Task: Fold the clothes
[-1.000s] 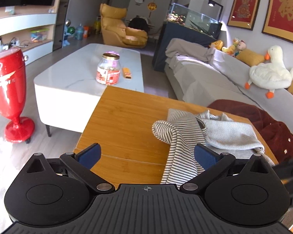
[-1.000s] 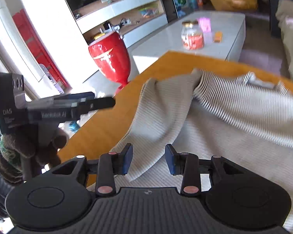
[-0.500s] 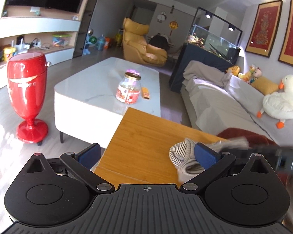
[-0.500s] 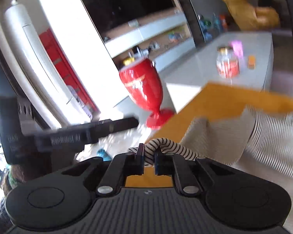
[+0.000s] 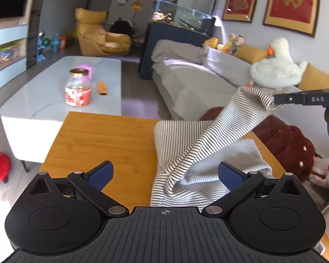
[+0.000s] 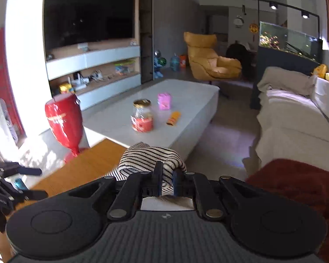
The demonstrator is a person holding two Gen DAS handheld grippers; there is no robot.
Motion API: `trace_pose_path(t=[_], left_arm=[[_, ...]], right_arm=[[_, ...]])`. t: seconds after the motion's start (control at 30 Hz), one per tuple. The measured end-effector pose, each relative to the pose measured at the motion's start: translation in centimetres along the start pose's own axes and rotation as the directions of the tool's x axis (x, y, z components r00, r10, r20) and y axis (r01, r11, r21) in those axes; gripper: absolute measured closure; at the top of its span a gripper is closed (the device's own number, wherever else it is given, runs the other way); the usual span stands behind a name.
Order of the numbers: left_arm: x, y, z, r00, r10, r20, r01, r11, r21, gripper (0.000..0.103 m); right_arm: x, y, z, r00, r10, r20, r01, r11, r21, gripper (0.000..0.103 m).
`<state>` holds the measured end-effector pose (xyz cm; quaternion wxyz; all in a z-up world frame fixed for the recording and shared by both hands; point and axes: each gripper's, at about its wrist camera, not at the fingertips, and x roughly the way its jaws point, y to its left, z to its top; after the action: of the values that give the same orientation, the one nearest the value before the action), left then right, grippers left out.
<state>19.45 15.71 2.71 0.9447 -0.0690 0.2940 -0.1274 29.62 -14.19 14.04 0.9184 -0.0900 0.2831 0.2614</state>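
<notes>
Right tongs [image 6: 165,180], lettered "DAS" on the side, clamp a raised fold of the black-and-white striped knit garment [image 5: 199,144], the rest lying on the orange wooden surface [image 5: 103,140]. Left tongs [image 5: 164,173] gape wide, holding nothing, above the garment's near edge.

My left gripper [image 5: 165,173] hangs with jaws spread wide over the near edge of the wooden table [image 5: 103,138]; the left half of that top lies bare, open to a pass; the right half is taken by the striped garment [image 5: 182,144], one end of which rises in a slanted band to my right gripper [image 6: 165,180], clamped on it, so that band bars the way across; a dark red cushion [image 5: 291,142] crowds the table's right edge; beyond the far edge stands the white coffee table [image 5: 54,96], bearing a glass jar [image 5: 78,91]; a red goblet-shaped stand [image 6: 63,120] blocks the floor on the left.
</notes>
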Motion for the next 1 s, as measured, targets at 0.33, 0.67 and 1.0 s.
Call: trace_pose_path(t=[0.33, 0.67, 1.0], left_arm=[[4.9, -5.3, -1.3, 0.992, -0.070, -0.104, 0.093, 0.967, 0.238, 0.000], [7.2, -4.2, -1.1, 0.991, -0.020, -0.134, 0.046, 0.980, 0.196, 0.000], [5.2, -2.7, -1.9, 0.992, -0.038, -0.118, 0.055, 0.988, 0.147, 0.000]], right_arm=[[0.4, -6.5, -6.4, 0.992, -0.017, -0.121, 0.051, 0.956, 0.288, 0.059], [7.4, -6.9, -5.3, 0.997, -0.031, -0.071, 0.054, 0.933, 0.356, 0.053], [7.5, -2.4, -6.8, 0.985, 0.056, -0.161, -0.033, 0.989, 0.141, 0.098]])
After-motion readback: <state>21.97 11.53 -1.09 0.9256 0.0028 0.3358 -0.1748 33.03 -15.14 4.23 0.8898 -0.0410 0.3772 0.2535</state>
